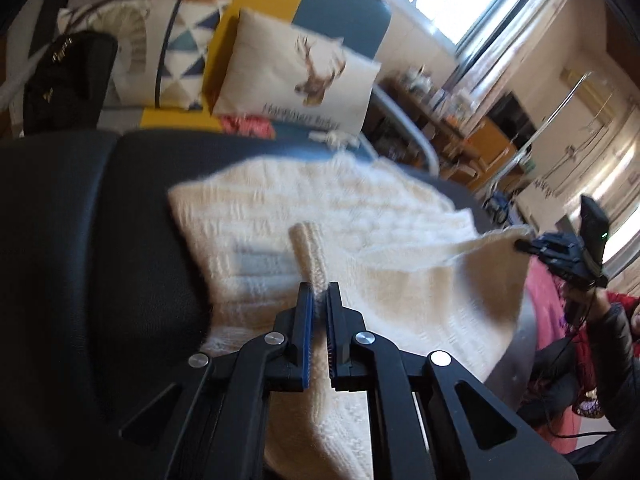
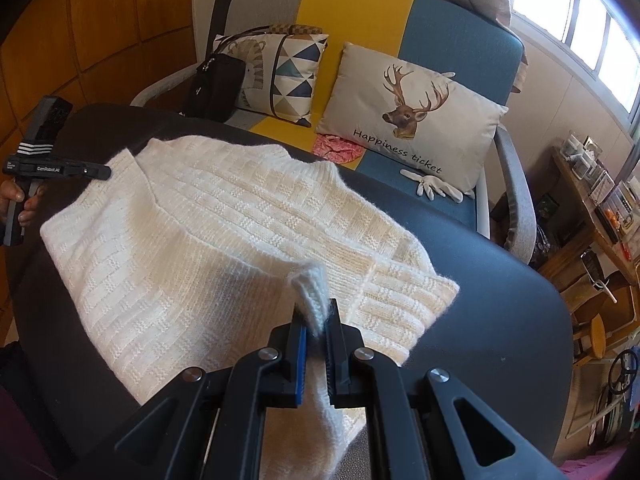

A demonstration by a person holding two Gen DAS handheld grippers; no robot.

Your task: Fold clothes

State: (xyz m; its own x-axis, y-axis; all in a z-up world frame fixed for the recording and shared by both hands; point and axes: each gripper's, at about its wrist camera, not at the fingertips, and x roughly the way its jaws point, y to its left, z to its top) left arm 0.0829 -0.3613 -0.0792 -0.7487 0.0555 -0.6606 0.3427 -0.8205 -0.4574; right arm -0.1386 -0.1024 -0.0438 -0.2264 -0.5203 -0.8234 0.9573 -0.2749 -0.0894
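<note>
The white sweater [image 2: 224, 220] lies spread on the dark table [image 2: 500, 280], mid-frame in both views. Both tongs are pinched tight on it. The right gripper [image 2: 316, 320], bottom center of the right view, has a bit of ribbed edge stuck up between its jaws. The left gripper [image 1: 318, 296], bottom center of the left view, pinches a ribbed strip too. In the right view it sits at the left edge, by the sweater's far corner.

Prob. each one grabs a corner so the sweater can be lifted and folded over w/o going crooked.

Containers: a black bag [image 2: 214, 86] on the sofa [image 2: 460, 28], upper left, closed, so can't tell what's in it. Deer pillow [image 2: 408, 120] next to it.
</note>
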